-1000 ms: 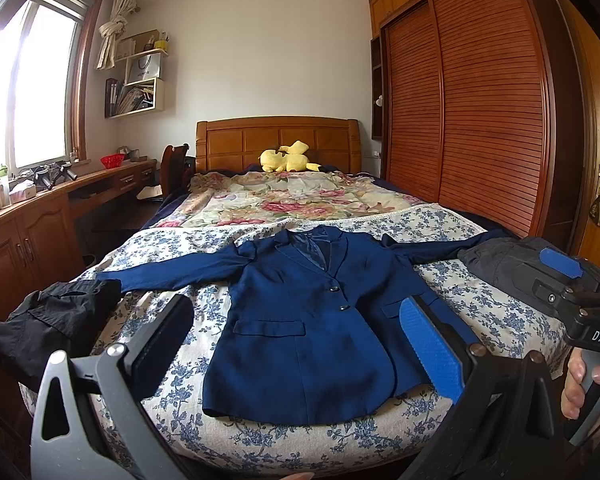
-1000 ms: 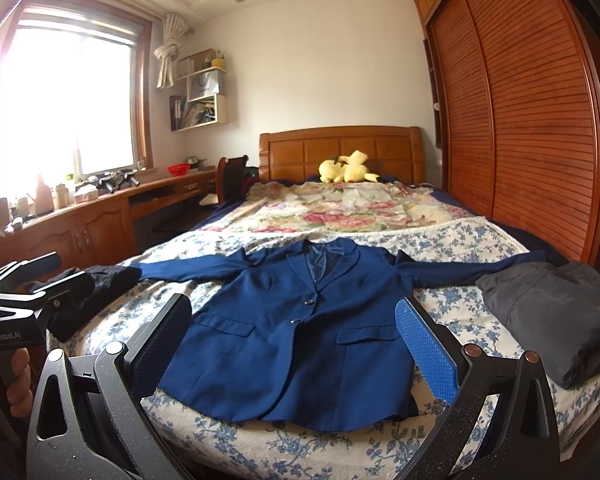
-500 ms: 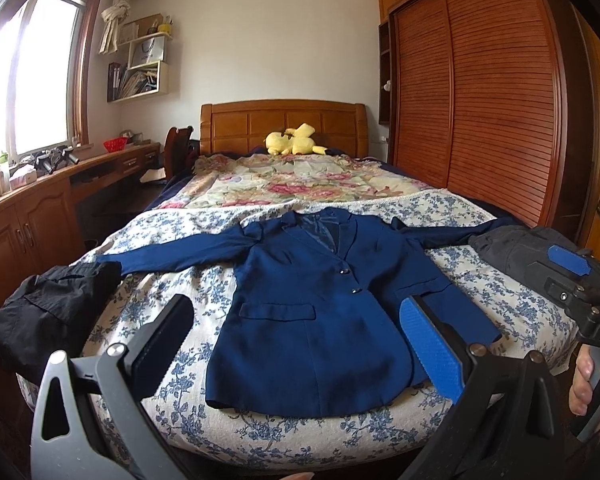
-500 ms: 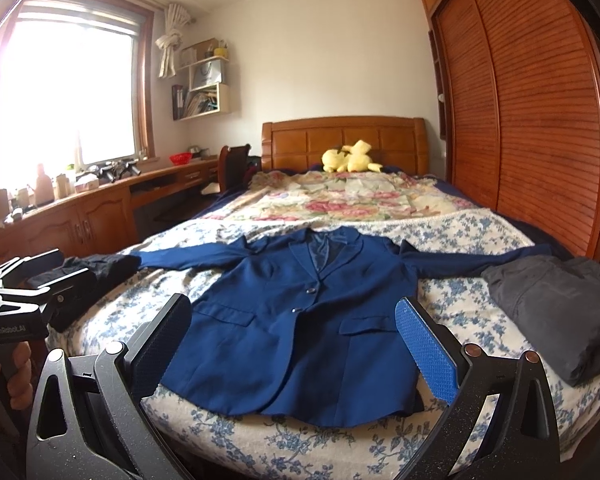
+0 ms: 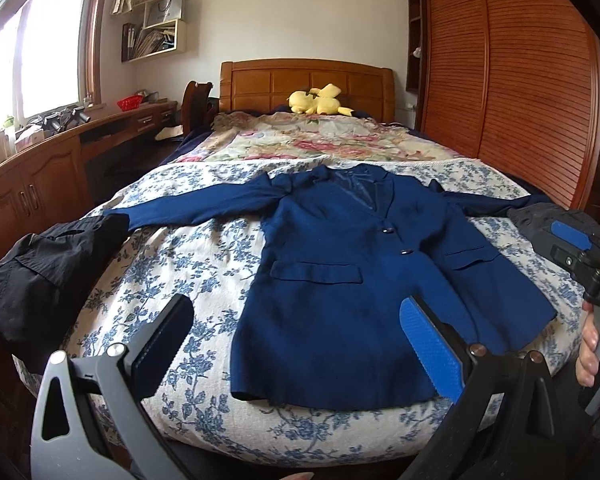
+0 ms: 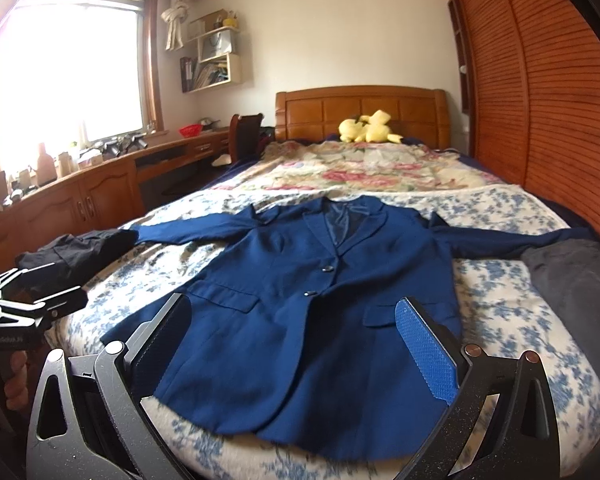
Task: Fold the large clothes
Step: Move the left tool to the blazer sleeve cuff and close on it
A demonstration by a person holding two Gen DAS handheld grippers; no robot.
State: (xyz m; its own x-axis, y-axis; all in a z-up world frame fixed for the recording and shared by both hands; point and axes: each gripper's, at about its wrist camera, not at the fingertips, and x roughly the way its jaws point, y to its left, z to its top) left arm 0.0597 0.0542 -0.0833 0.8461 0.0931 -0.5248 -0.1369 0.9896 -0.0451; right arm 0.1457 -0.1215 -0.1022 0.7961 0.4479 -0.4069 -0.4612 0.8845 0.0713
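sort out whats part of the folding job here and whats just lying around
Job: blue blazer spread flat on the bed; left gripper and right gripper, both open.

Lying about: black garment, grey garment, yellow plush toy.

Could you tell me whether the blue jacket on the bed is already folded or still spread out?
Spread out: the blue jacket lies flat, front buttoned, both sleeves stretched sideways across the bed.

Bright daylight floods a wood-framed window [image 6: 68, 68] above a long brown wooden cabinet counter [image 6: 100, 192], white walls carry a white wall shelf [image 5: 156, 20], and a slatted reddish-brown wardrobe [image 5: 512, 80] flanks the wooden bed headboard [image 5: 306, 84].
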